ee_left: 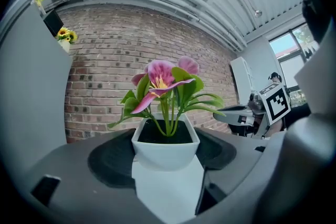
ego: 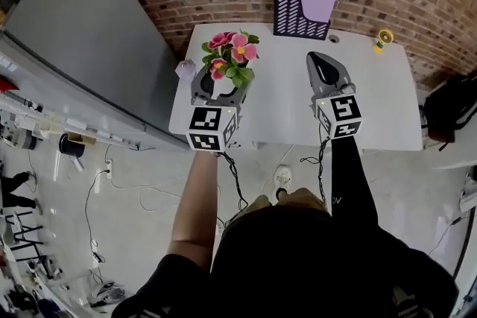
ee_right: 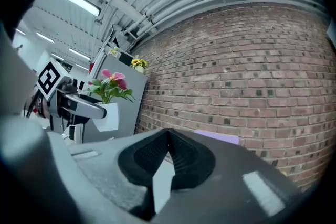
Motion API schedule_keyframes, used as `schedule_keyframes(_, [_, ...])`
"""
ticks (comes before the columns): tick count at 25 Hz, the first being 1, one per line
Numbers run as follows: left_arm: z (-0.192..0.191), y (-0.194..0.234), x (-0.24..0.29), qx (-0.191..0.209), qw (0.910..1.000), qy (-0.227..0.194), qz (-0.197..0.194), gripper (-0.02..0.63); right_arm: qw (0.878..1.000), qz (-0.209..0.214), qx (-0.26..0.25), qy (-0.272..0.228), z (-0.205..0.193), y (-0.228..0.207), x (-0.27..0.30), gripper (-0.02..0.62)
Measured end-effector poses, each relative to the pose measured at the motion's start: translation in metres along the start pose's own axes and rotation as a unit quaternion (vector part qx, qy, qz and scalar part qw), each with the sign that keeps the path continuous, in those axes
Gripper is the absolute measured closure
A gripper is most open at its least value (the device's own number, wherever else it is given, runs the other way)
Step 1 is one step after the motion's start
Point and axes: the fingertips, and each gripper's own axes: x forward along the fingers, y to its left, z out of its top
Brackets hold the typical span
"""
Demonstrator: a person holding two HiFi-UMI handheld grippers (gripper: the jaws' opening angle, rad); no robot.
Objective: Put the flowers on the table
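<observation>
A white pot (ee_left: 165, 144) of pink flowers (ee_left: 163, 78) with green leaves sits between the jaws of my left gripper (ee_left: 165, 153), which is shut on it. In the head view the flowers (ego: 231, 56) and left gripper (ego: 216, 83) are over the left end of the white table (ego: 387, 100); I cannot tell whether the pot touches the top. My right gripper (ego: 325, 69) hovers over the table's middle, shut with nothing in it; its pads meet at the tip in the right gripper view (ee_right: 167, 140), where the pot (ee_right: 109, 115) shows at the left.
A purple slotted file holder (ego: 304, 7) stands at the table's back edge against the brick wall. A small yellow object (ego: 384, 37) is at the back right corner, a pale lilac object (ego: 185, 71) at the left edge. A grey partition (ego: 82, 33) flanks the left.
</observation>
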Motion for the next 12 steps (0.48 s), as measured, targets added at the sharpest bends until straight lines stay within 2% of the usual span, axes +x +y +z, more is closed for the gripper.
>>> schedule_keyframes(9, [-0.011,0.019,0.088,-0.009,0.9992,0.008,0.037,0.265,0.999,0.039,0.017,0.006,-0.037,-0.059,0.071,0.595])
schedule_keyframes(12, [-0.015,0.022,0.108,-0.024,0.9989,0.008,0.04,0.265,0.999,0.043,0.027,0.016,-0.054,-0.072,0.082,0.595])
